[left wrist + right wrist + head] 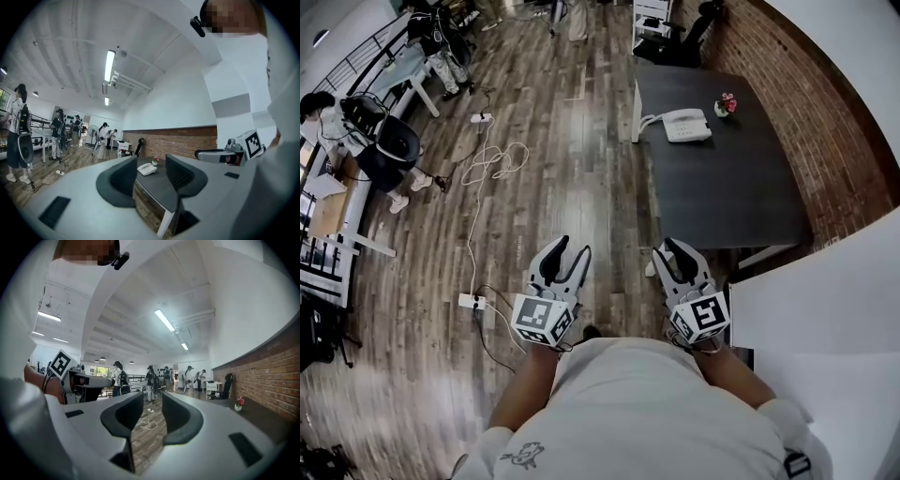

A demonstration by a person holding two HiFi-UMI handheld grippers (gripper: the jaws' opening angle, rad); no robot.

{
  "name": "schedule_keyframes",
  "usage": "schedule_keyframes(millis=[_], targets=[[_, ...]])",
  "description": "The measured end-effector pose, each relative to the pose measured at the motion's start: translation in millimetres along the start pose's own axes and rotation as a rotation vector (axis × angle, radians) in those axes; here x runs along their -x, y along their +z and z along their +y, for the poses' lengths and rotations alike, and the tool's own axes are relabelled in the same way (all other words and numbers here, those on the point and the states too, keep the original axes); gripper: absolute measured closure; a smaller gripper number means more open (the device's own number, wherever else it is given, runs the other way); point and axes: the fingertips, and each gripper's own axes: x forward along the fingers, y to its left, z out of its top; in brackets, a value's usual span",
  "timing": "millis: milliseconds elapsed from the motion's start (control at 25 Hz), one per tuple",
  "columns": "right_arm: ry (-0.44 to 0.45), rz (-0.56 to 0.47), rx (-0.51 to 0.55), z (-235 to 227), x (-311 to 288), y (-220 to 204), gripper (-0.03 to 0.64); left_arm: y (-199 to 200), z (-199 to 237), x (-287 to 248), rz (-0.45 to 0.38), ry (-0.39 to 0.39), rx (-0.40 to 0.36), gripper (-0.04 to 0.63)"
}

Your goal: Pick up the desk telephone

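head view: left tool (572, 248) and right tool (668, 248) sit over the wood floor (562, 169), well short of the telephone (684, 125) on the dark table (722, 197).
left gripper view: jaws apart, nothing gripped; telephone (146, 168) visible far beyond them.
right gripper view: jaws apart, nothing gripped.

Left hand-held gripper (151, 177): jaws apart, nothing between them.
Dark counter (161, 186), beyond the jaws: bears a white desk telephone (146, 169) with a small flower pot (154, 161) just beside it.
Brick wall (187, 140): behind the counter.
Right hand-held gripper (206, 155): at the right edge.
Several people (58, 133): standing far left.
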Motion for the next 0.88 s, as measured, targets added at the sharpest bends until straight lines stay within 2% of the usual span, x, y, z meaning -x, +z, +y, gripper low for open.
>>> schedule_keyframes(millis=[120,560,880], targets=[[-0.005,0.018,-0.008,21.6,-25.9,-3.7,0.479,3.4,31.2,8.4,0.003,-0.009,-0.004,0.358],[0.004,0.045,-0.011,62.4,-84.7,-12.8,0.459,3.2,98.7,25.7,0.002,-0.002,0.012,0.331],[0.057,0.033,-0.023,65.6,-128.9,-15.3,0.459,4.9,131.8,28.9,0.001,0.058,0.007,0.325]])
